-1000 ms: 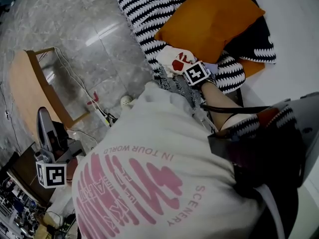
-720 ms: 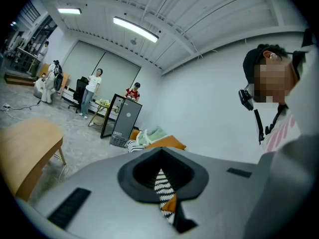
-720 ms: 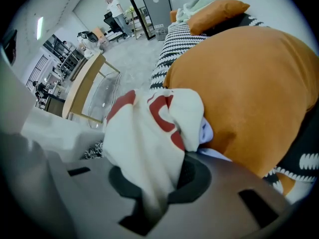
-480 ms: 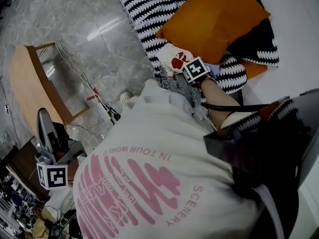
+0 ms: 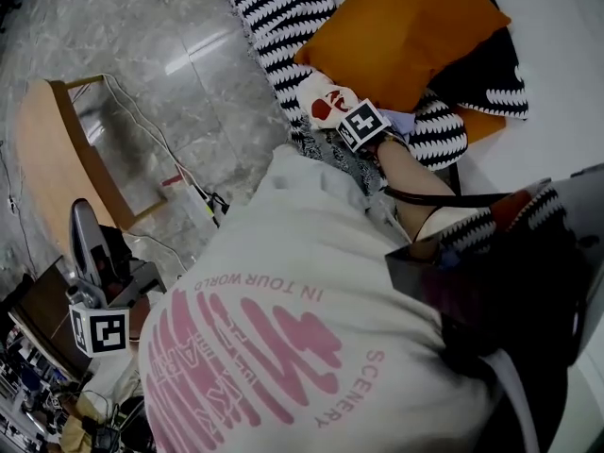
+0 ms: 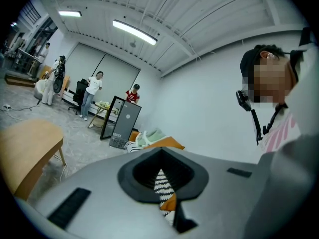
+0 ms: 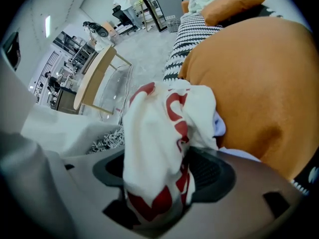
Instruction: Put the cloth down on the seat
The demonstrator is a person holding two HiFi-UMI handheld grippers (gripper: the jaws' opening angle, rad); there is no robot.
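Observation:
A white cloth with red print (image 5: 324,103) lies bunched on the black-and-white striped seat (image 5: 274,17), at the near edge of an orange cushion (image 5: 406,26). My right gripper (image 5: 338,119) points steeply down onto it. In the right gripper view the cloth (image 7: 159,128) stands loose between the jaws of that gripper (image 7: 164,183). They have just been opening and now stand wide, so the pads do not press on it. My left gripper (image 5: 85,229) is held low at the left over the floor, far from the seat. Its jaws (image 6: 162,183) are together and hold nothing.
The person's white shirt with pink print (image 5: 283,328) hides the middle of the head view. A wooden table (image 5: 47,159) stands on the marble floor, with cables and a power strip (image 5: 193,206) beside it. A dark bag (image 5: 510,281) hangs at the right. People (image 6: 92,91) stand far off.
My right gripper and the cloth have shifted slightly up the picture along the cushion's edge, and more of the cloth shows. My left gripper has hardly moved.

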